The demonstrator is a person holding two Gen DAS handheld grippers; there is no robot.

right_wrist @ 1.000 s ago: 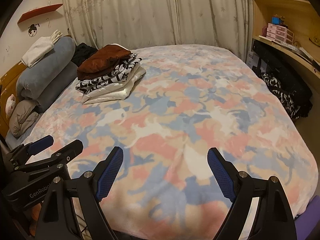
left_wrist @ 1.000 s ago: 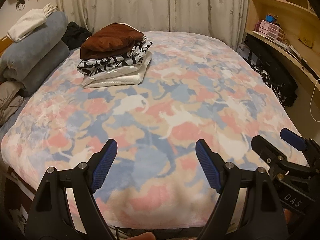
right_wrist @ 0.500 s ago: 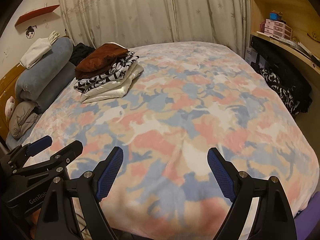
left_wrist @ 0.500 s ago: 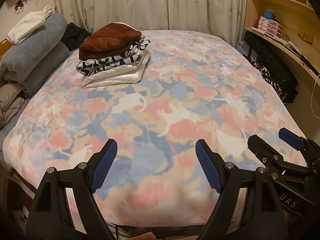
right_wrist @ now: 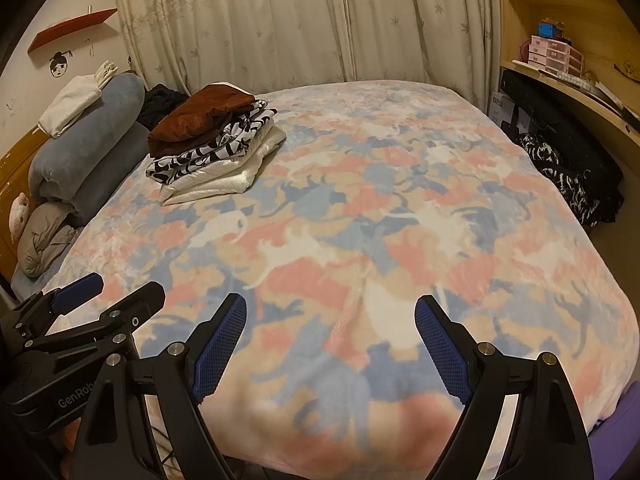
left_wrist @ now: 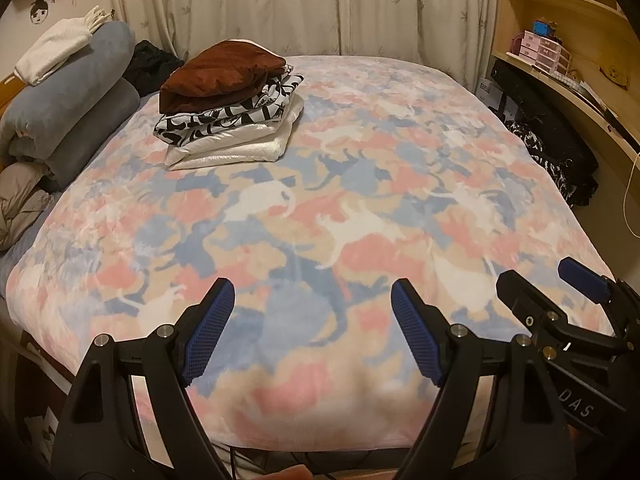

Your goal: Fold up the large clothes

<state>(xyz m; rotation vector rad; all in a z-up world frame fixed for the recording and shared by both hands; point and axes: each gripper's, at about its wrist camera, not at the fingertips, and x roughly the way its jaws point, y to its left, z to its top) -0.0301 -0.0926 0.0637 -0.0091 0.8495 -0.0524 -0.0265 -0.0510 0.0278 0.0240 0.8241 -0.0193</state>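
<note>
Left wrist view, then right wrist view: both grippers idle above the near edge of the bed
Left wrist: left gripper (left_wrist: pixel 310 332) has jaws spread wide with nothing between them, above the patterned blanket (left_wrist: pixel 360 208); the stack of folded clothes (left_wrist: pixel 230 104) sits at far left near the rolled grey bedding (left_wrist: pixel 68 108); right gripper (left_wrist: pixel 560 300) shows at lower right. Right wrist: right gripper (right_wrist: pixel 330 348) likewise spread and empty over the blanket (right_wrist: pixel 380 220); stack (right_wrist: pixel 216 140) far left, brown garment (right_wrist: pixel 200 118) on top; left gripper (right_wrist: pixel 108 300) at lower left
</note>
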